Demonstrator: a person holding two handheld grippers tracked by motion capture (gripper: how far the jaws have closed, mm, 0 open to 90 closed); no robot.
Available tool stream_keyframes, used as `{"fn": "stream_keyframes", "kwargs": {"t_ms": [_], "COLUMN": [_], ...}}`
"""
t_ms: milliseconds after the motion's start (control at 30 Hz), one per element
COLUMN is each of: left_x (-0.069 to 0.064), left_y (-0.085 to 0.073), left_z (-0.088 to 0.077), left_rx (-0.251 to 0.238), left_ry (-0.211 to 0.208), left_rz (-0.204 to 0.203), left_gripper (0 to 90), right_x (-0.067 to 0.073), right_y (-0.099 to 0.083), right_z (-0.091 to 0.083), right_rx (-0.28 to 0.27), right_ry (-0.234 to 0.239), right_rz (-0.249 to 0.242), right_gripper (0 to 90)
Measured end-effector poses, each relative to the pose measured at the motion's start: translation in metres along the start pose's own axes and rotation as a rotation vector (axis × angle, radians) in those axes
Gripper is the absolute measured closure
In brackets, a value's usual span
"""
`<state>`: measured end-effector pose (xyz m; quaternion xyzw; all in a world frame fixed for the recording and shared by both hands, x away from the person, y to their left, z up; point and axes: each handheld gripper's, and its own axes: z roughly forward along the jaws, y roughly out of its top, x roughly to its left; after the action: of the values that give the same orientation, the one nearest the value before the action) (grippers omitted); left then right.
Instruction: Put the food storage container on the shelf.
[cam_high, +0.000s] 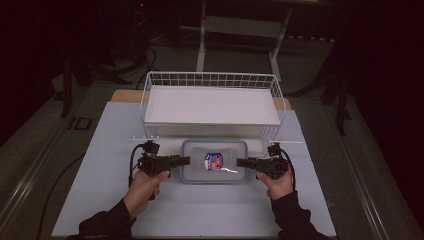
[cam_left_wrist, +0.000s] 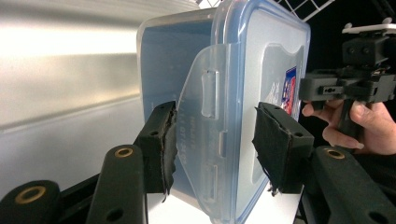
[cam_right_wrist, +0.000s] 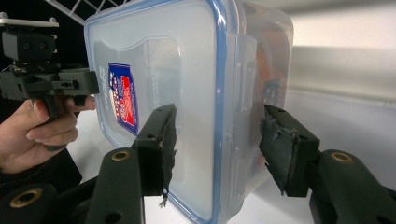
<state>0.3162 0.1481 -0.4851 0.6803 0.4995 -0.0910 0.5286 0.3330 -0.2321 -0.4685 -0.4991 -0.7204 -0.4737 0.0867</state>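
- Food box (cam_high: 214, 161), a clear plastic tub with a blue-rimmed snap lid and a red-and-blue sticker (cam_high: 213, 161) on top, lies on the pale counter (cam_high: 100, 150) between the two tools, just at 6 o'clock of the white wire basket (cam_high: 212, 102).
- Its long axis runs 9 to 3 o'clock across the high view, so each short end faces one hand.
- Left tool (cam_high: 186, 160) sits at the box's 9 o'clock end, pointing toward 3 o'clock. In the left gripper view (cam_left_wrist: 215, 140) its jaws stand about half open and straddle that end across lid and base; one pad (cam_left_wrist: 166, 140) touches the side clip flap, the other pad (cam_left_wrist: 273, 144) lies close against the lid. It looks like a grip on the box, though I cannot be sure of firm pressure.
- Right tool (cam_high: 240, 162) mirrors it at the 3 o'clock end, pointing toward 9 o'clock. In the right gripper view (cam_right_wrist: 217, 140) its jaws are likewise about half open around the box edge, one pad (cam_right_wrist: 163, 142) on the lid face, the other pad (cam_right_wrist: 282, 144) beside the base wall.
- Both hands are equally near, one per end.
- Judgement: the coming move is a two-handed lift toward 12 o'clock into the basket; both ends must stay level, since the near basket wall stands right behind the box.
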Motion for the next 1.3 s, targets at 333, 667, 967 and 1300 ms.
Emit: {"fn": "stream_keyframes", "kwargs": {"t_ms": [333, 667, 967, 1300], "left_x": [0.003, 0.018, 0.022, 0.030], "left_y": [0.010, 0.009, 0.011, 0.014], "left_z": [0.009, 0.022, 0.029, 0.031], "left_rx": [-0.048, -0.052, -0.074, -0.084], "left_ry": [0.012, 0.015, 0.043, 0.058], "left_rz": [0.049, 0.057, 0.073, 0.083], "left_gripper": [49.5, 49.5, 49.4, 49.0], "right_x": [-0.007, -0.019, -0.029, -0.032], "right_y": [0.013, 0.012, 0.015, 0.016], "right_z": [0.000, 0.012, 0.023, 0.034], "right_rx": [-0.051, -0.066, -0.095, -0.090], "right_ry": [-0.008, -0.034, -0.046, -0.059], "right_rz": [-0.045, -0.044, -0.035, -0.031], "right_gripper": [46.2, 45.4, 43.2, 42.6]}}
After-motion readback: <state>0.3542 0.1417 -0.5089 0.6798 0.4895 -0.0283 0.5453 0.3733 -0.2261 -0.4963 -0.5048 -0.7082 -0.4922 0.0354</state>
